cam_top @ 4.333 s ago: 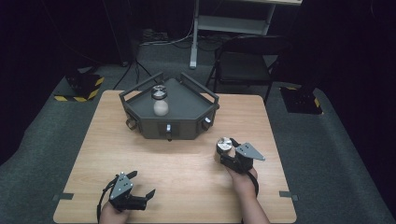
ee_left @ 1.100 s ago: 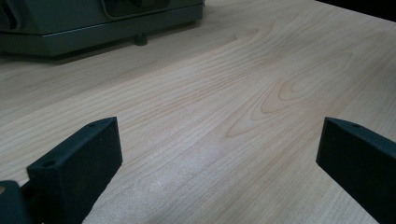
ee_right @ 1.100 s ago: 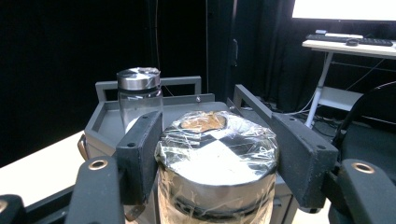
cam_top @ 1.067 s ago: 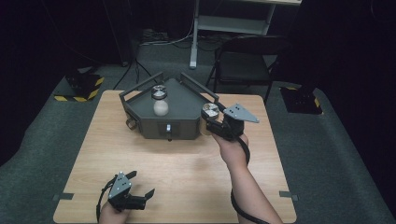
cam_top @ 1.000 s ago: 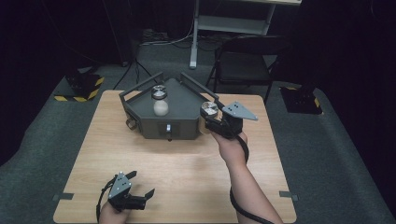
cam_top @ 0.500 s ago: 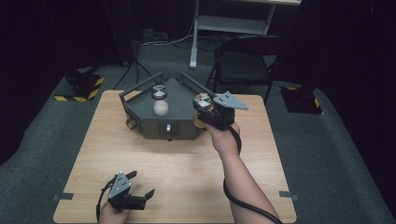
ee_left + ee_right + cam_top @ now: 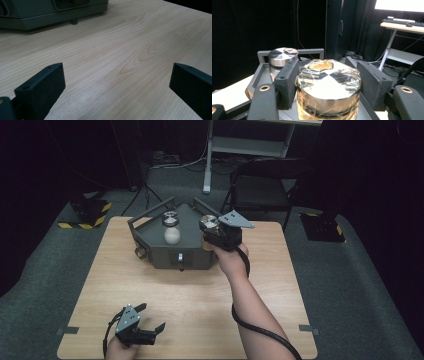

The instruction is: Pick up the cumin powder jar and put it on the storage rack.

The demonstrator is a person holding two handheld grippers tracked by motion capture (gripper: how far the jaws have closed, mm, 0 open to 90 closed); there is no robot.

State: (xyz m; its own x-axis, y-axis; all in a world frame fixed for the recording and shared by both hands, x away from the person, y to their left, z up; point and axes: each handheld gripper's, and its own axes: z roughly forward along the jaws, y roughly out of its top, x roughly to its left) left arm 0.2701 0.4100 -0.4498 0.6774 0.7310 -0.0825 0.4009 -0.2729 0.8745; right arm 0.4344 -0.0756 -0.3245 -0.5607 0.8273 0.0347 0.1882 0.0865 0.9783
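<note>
Black right tongs (image 7: 212, 234) are clamped on the foil-capped jar (image 7: 327, 87), and since a few seconds ago they've carried it from the near right of the worktop (image 7: 200, 305) up to the right edge of the grey tray (image 7: 172, 255), where it hangs just beside the second jar (image 7: 171, 226) that already stands inside. Left tongs (image 7: 145, 322) haven't moved, jaws wide open and holding nothing, low over the near left corner. Transport looks nearly done; what's left, I'd judge, is lowering the jar into the tray and letting go
</note>
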